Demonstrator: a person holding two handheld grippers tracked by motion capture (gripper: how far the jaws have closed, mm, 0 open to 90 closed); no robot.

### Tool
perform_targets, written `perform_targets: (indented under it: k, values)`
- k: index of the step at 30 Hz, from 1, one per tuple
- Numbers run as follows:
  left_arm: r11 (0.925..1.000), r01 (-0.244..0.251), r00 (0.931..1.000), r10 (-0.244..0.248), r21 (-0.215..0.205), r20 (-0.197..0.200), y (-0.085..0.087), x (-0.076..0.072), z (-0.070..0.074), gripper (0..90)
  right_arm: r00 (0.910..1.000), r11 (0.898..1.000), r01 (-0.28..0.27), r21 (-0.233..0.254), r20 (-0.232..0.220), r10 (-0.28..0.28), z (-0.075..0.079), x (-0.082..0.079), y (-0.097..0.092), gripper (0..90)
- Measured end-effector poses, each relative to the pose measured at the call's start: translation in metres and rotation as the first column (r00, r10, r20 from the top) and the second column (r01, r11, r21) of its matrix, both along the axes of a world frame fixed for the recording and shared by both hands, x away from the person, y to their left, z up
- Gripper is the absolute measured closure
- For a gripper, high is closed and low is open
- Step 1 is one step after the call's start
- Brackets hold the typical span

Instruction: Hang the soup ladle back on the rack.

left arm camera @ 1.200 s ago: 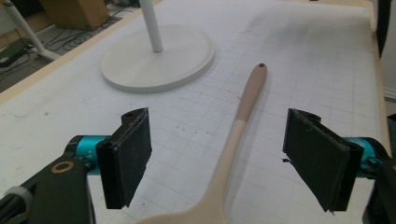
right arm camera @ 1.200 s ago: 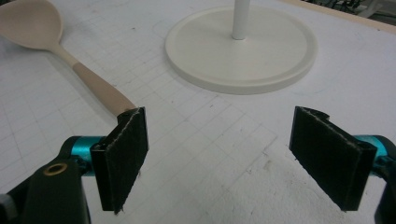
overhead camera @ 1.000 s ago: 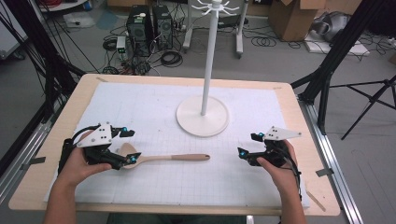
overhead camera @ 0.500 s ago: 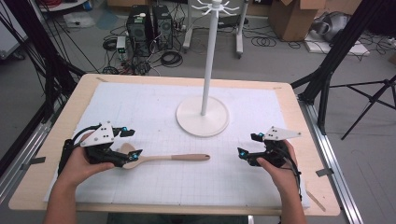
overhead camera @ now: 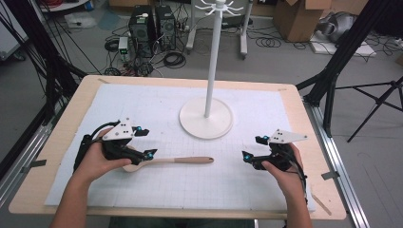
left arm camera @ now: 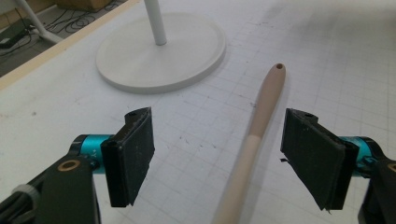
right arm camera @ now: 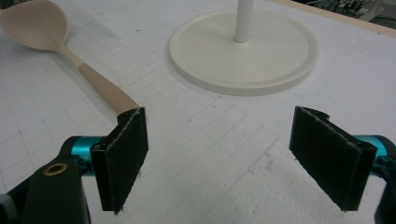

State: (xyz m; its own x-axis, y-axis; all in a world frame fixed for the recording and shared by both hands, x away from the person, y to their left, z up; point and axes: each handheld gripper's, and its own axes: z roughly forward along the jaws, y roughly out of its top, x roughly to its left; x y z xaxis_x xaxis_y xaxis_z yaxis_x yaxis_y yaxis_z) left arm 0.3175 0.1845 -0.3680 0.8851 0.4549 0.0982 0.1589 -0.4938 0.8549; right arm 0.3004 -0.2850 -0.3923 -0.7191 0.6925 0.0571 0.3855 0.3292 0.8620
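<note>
White gridded matting [overhead camera: 266, 190] is covering a pale plywood table [overhead camera: 57, 142], with cables, a computer tower and boxes lying on the grey floor beyond. Lying flat on the mat toward the left, the long pale wooden spoon [overhead camera: 176, 160] is pointing its handle rightward, its bowl under the left gripper [overhead camera: 142, 142]. In the left gripper view the handle [left arm camera: 254, 135] is passing between the two black pads, closer to the right-hand one, and both pads are standing wide apart and touching nothing. The right gripper [overhead camera: 252, 148] is hovering well to the right, its jaws likewise spread and empty, with the spoon's handle end [right arm camera: 116, 100] just beyond one pad. The white hook stand with its round base [overhead camera: 206, 118] is standing untouched behind. Judging by this, the pick-up is only beginning: the spoon is straddled, not gripped, and lifting it and anything involving the stand remain. Compared with a second ago, the left gripper is sitting slightly farther along toward the handle; the right one and the spoon are lying as before.
</note>
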Motion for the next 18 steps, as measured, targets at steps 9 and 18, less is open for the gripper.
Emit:
perform_targets:
  k: [9,18]
  values:
    - [0.9872,0.090,0.9957,-0.086,0.131,-0.032,-0.033,0.011,0.004,25.7,1.0000,1.000,0.000,0.006,-0.003,0.000,0.000,0.000,-0.001,18.7]
    - [0.9563,0.187,0.9792,-0.163,0.225,-0.121,-0.059,0.021,-0.011,28.8,1.0000,1.000,-0.006,0.003,-0.006,0.006,0.000,0.000,0.000,18.7]
